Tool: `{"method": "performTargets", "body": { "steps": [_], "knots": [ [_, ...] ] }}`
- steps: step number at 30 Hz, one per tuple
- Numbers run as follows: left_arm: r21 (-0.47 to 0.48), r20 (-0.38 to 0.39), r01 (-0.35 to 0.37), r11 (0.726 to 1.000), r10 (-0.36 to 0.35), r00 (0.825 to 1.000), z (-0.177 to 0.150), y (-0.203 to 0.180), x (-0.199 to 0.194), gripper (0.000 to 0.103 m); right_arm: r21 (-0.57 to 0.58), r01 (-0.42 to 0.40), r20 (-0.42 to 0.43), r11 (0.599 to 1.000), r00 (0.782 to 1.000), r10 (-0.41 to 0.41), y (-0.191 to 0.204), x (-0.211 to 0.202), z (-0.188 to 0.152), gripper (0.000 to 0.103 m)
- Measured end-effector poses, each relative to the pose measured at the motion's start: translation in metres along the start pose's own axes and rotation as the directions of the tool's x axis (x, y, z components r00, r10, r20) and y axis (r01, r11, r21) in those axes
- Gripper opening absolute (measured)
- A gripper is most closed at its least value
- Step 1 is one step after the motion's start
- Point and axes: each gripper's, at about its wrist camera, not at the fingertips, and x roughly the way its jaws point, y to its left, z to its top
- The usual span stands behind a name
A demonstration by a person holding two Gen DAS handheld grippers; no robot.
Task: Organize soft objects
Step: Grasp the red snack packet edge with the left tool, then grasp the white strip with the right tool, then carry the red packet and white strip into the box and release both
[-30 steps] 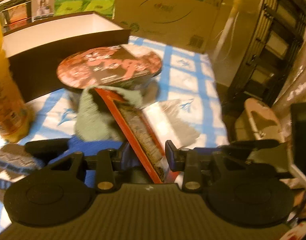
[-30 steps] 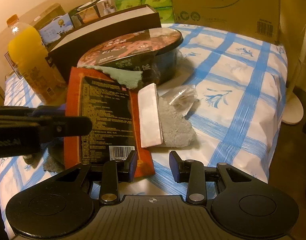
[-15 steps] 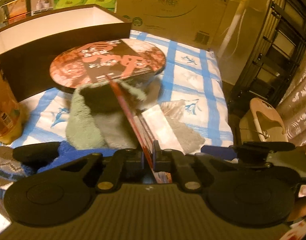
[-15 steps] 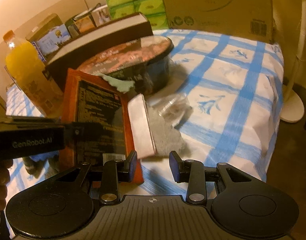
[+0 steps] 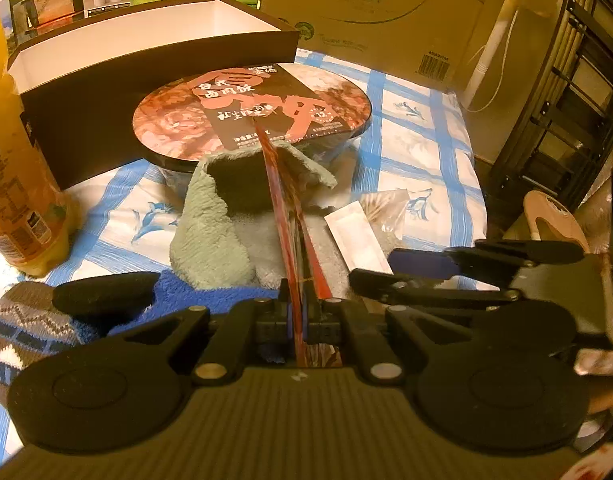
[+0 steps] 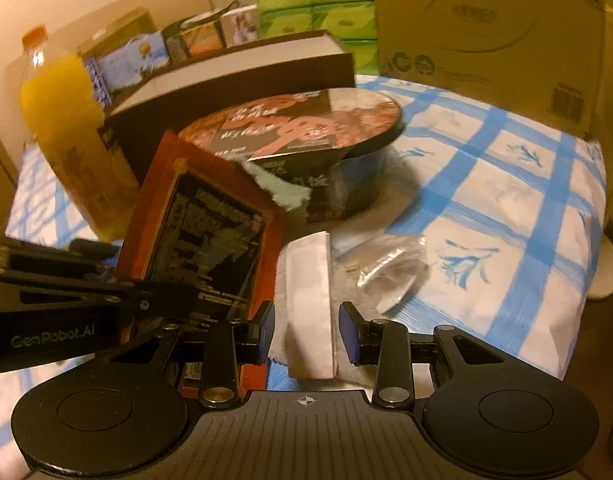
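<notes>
Sitting empty: dark box (image 5: 154,92), white inside

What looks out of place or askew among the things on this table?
The red flat packet stands on edge, tilted, pinched by the left gripper. A green fluffy cloth lies crumpled against the lidded food bowl, one corner pushed up under its rim.

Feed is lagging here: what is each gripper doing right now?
Left gripper: shut on the flat red foil packet.
Right gripper: open, straddling the flat white paper sachet without gripping it.
</notes>
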Motion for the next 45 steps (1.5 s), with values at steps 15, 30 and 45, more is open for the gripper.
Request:
{"method": "performTargets", "body": {
  "steps": [15, 30, 45],
  "knots": [
    [0.004, 0.000, 0.035, 0.999, -0.035, 0.999, 0.001, 0.002, 0.001, 0.002, -0.105, 0.063, 0.006, 0.992, 0.998, -0.063, 0.009, 0.005, -0.008, 0.022],
    [-0.019, 0.095, 0.060, 0.998, -0.058, 0.994, 0.007, -0.001, -0.068, 0.001, 0.026, -0.039, 0.044, 0.999, 0.998, 0.038, -0.005, -0.055, 0.013, 0.022],
    [-0.089, 0.294, -0.039, 0.995, 0.063, 0.954, 0.100, 0.027, -0.089, 0.001, -0.082, -0.097, 0.159, 0.992, 0.981, 0.109, -0.012, -0.041, 0.115, 0.022]
  ]
}}
